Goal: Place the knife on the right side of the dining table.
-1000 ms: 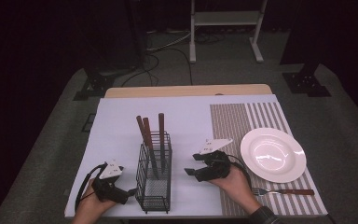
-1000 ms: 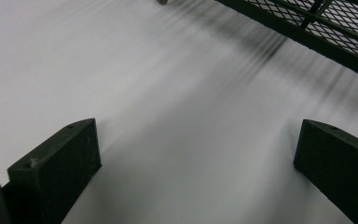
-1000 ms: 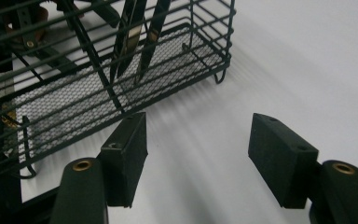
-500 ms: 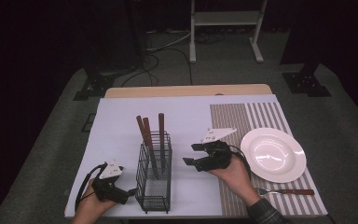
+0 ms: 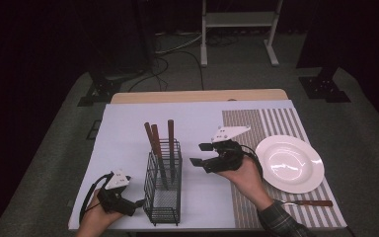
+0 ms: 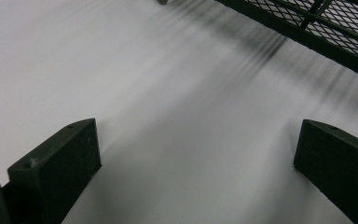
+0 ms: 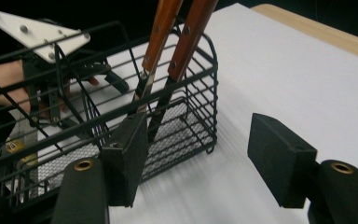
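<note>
My right gripper (image 7: pixel 198 158) hangs with jaws apart, empty, over white table cover (image 7: pixel 307 88). Wire basket (image 7: pixel 121 126) just beyond left jaw holds two wooden-handled utensils (image 7: pixel 177 42), leaning. My other gripper (image 7: pixel 51 56) behind it.

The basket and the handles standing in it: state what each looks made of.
Basket: thin black wire with a fine mesh floor, probably coated metal, matte. Handles: reddish-brown with a slight gloss and small rivets, likely varnished wood, though plastic can't be ruled out; dark metal continues below them.
</note>
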The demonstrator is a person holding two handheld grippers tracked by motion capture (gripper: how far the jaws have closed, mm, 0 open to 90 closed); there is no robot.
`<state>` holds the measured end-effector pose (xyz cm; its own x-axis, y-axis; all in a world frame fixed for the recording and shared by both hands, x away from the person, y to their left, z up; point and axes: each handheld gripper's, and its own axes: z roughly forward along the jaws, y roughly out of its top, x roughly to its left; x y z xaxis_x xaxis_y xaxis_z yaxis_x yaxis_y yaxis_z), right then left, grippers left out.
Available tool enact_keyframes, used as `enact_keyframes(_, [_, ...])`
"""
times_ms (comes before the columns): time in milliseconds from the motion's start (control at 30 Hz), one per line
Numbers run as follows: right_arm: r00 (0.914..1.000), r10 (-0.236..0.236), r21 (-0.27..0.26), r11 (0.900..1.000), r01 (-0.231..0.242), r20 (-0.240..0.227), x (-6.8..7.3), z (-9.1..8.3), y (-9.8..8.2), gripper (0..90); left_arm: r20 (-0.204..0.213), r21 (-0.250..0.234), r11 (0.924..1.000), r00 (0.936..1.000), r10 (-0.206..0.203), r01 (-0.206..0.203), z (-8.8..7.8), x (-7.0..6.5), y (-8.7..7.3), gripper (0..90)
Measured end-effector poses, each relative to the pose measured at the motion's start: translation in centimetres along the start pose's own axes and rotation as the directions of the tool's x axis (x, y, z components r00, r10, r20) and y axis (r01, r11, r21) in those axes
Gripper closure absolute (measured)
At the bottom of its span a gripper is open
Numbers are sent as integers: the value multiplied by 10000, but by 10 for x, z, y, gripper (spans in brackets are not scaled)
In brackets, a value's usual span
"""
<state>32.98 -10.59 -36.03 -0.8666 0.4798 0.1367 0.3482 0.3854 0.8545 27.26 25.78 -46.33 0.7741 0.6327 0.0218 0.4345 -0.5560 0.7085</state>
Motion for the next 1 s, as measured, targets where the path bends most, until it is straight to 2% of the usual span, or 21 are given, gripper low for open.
enact_keyframes(167, [9999, -26, -288, 9996, 22, -125, -1, 2, 11, 368, 6, -3, 10000, 10000, -13, 13, 0, 0, 0, 0])
enact_keyframes(567, [9997, -97, -547, 9985, 85, -207, -1, 14, 30, 369, 3, -5, 10000, 10000, 5, -5, 0, 0, 0, 0])
enact_keyframes(633, [9997, -99, -740, 9972, 84, -202, -3, 14, 38, 370, -9, -36, 10000, 10000, -4, 4, 0, 0, 0, 0])
enact_keyframes(1000, [9993, -77, -895, 9960, 44, -360, -12, 27, 59, 370, -11, -63, 10000, 10000, -22, 22, 0, 0, 0, 0])
